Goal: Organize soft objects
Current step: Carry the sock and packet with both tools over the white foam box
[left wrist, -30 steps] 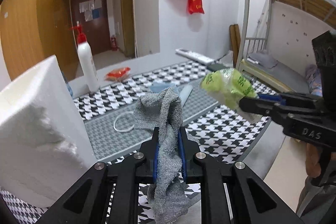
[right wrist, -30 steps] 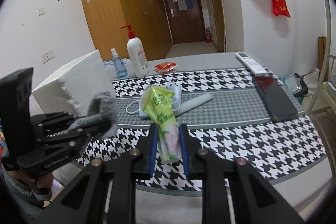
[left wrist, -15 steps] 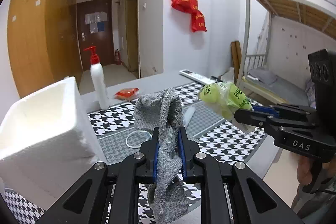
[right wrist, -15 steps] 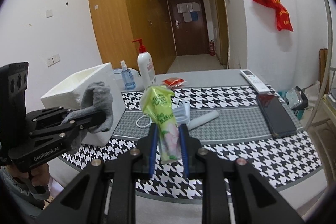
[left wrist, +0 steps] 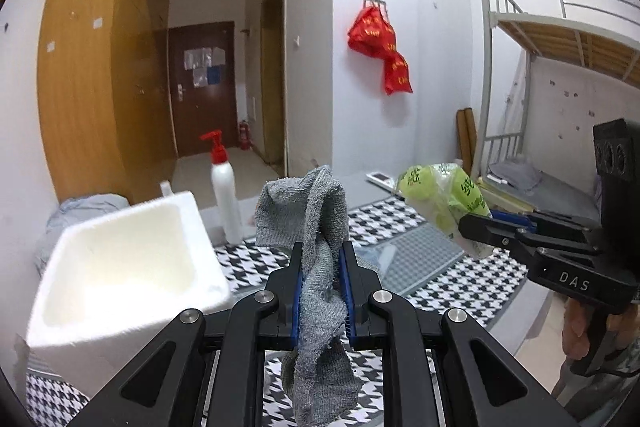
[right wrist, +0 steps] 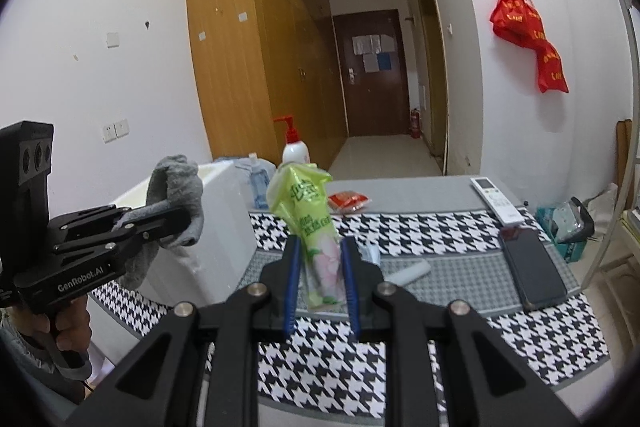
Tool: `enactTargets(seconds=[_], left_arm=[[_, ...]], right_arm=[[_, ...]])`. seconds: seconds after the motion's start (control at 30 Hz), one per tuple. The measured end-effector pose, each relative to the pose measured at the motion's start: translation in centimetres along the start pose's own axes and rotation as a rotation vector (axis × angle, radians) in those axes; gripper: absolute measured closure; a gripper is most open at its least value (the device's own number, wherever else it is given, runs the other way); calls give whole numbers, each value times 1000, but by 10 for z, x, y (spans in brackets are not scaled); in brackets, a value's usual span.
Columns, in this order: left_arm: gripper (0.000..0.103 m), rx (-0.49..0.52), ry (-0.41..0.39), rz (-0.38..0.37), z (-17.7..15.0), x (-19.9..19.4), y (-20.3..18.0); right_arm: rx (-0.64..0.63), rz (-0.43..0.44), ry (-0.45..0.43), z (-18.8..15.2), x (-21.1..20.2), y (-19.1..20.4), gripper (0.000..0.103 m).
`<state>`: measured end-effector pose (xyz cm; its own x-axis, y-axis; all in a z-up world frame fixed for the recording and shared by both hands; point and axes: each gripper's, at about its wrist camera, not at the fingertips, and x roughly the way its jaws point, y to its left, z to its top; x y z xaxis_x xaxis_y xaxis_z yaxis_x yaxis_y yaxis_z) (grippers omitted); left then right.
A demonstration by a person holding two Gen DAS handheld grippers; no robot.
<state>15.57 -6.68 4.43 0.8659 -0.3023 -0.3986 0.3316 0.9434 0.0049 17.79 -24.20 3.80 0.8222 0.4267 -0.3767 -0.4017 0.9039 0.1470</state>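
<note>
Here my left gripper clamps the grey cloth, foam box at nine o'clock; my right gripper pinches the green packet, possibly tissues, above the table.

White walls, wooden wardrobe, dark door, metal bunk bed.

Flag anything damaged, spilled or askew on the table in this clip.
Nothing stands out. The white foam box sits upright with its rim intact, the pump bottle stands straight, and the phone and remote lie flat.
</note>
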Motion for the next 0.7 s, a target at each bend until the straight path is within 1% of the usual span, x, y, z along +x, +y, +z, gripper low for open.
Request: enactTargets(seconds=[0.37,0.47,0.7], left_arm=[[86,-9,-42,75,6,-11,18],[86,-18,-43,106,9,-15,28],[86,-46,-55,140,10,-21,43]], right_arm=[[-20,52,-27,14,18,7,79],[-20,66,-22,18,26,11,79],[-36,117,-27,25,37,27,79]])
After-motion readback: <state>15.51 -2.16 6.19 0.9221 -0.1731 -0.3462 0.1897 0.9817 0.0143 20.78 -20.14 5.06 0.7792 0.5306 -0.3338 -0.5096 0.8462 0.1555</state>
